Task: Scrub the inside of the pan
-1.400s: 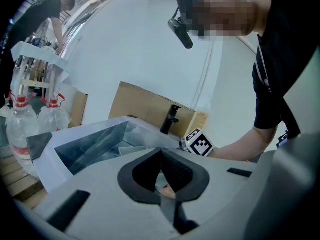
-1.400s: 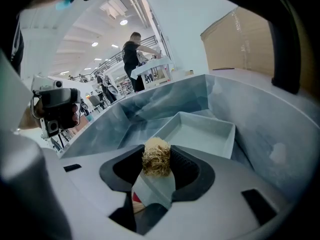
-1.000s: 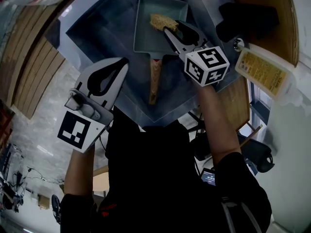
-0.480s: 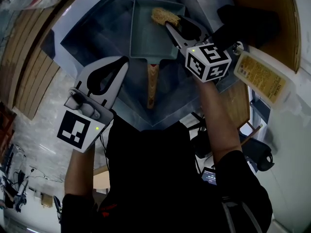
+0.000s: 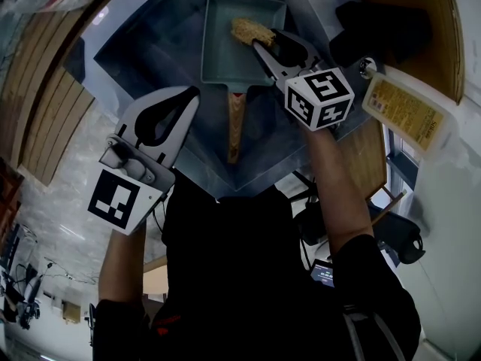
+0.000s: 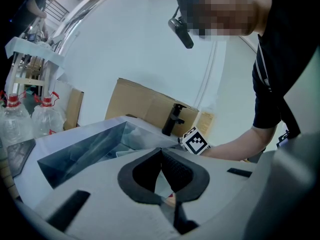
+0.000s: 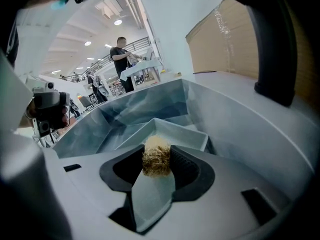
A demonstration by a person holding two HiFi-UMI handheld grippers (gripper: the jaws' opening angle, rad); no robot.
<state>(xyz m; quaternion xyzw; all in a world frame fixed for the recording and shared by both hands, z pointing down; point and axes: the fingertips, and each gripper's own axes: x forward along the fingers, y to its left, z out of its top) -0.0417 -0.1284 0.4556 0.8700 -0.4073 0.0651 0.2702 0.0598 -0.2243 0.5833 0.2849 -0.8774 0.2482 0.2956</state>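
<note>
In the head view, the pan lies in the sink, with its wooden handle toward the person. The right tongs hold a straw-coloured scrubber inside the pan, near its far right corner. The left tongs are above the sink's near edge, apart from the pan.

In the left gripper view, the tongs' tips meet with nothing between them.

In the right gripper view, the tongs pinch the scrubber over the pan's floor.

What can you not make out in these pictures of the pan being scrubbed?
- Print on the yellow-labelled bottle: too small, head view.
- Floor of the pan under the fibrous scrubber: covered by it and the right gripper, head view.
- The pan's wooden handle: blocked by that gripper's body, right gripper view.
</note>
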